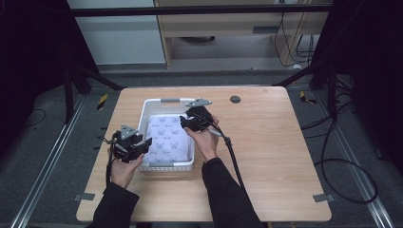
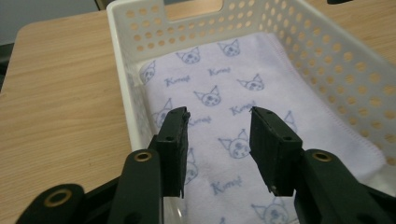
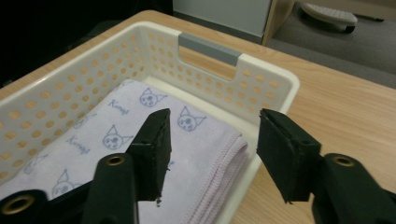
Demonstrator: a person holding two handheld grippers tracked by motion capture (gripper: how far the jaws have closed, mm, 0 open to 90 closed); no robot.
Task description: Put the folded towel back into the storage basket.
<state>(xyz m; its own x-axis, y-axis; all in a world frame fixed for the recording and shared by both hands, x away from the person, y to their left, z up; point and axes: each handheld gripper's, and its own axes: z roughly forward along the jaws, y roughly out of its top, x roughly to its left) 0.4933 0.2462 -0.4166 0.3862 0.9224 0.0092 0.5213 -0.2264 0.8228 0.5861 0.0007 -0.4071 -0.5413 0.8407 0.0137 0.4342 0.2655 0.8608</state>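
Note:
A white perforated basket (image 1: 142,124) stands on the wooden table and holds a folded lilac towel (image 1: 167,137) printed with cat faces. My left gripper (image 1: 145,142) hovers at the basket's near left corner, jaws open and empty. In the left gripper view the left gripper (image 2: 219,114) points over the towel (image 2: 224,84) inside the basket (image 2: 123,79). My right gripper (image 1: 183,124) is over the basket's right rim. In the right gripper view the right gripper (image 3: 215,119) stands open above the towel's folded edge (image 3: 219,158) and the basket's rim (image 3: 280,79), with nothing between the jaws.
The basket has a grey handle strip (image 3: 210,49) at its end wall. A round grey cap (image 1: 235,99) sits in the table (image 1: 271,142) near its far edge. A black cable (image 1: 235,161) trails from the right gripper across the table. Floor cables lie at the right.

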